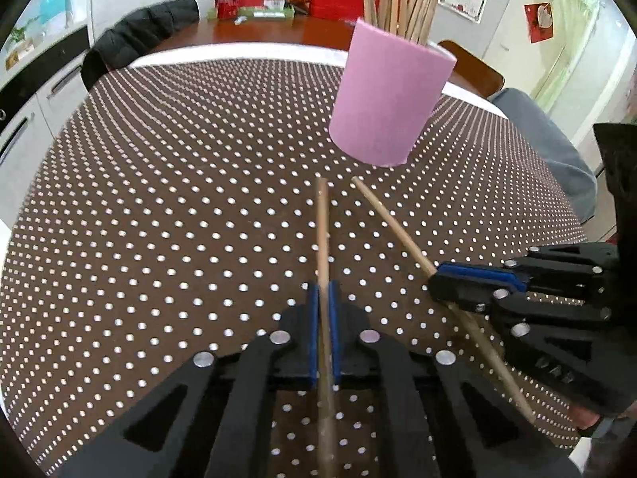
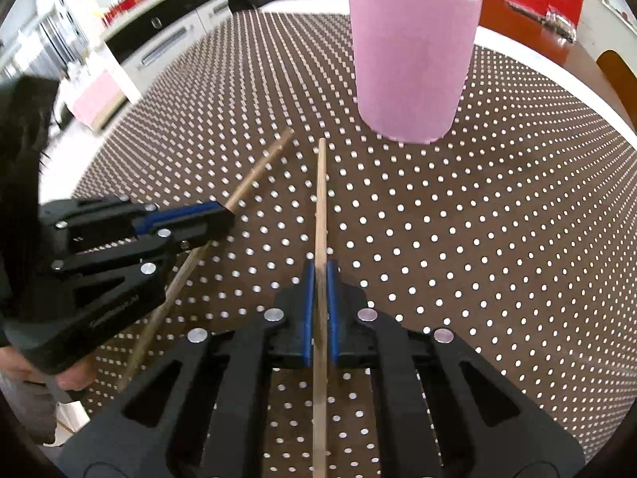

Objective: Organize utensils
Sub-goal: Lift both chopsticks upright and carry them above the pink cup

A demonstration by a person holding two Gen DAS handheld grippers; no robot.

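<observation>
A thin wooden chopstick (image 1: 323,239) is clamped in the left gripper (image 1: 323,298), another wooden stick (image 2: 320,207) in the right gripper (image 2: 320,279); both are poised above the dotted bench (image 1: 159,199), delivery into the pink cylindrical holder (image 2: 414,59) judged next, tips to be lifted over its rim

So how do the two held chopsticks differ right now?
The left gripper holds the left chopstick, whose tip lies left of and a bit farther from the pink holder. The right gripper holds the right chopstick, angled leftward so the tips converge. Both are plain wood, clamped mid-shaft, tips toward the holder.
</observation>
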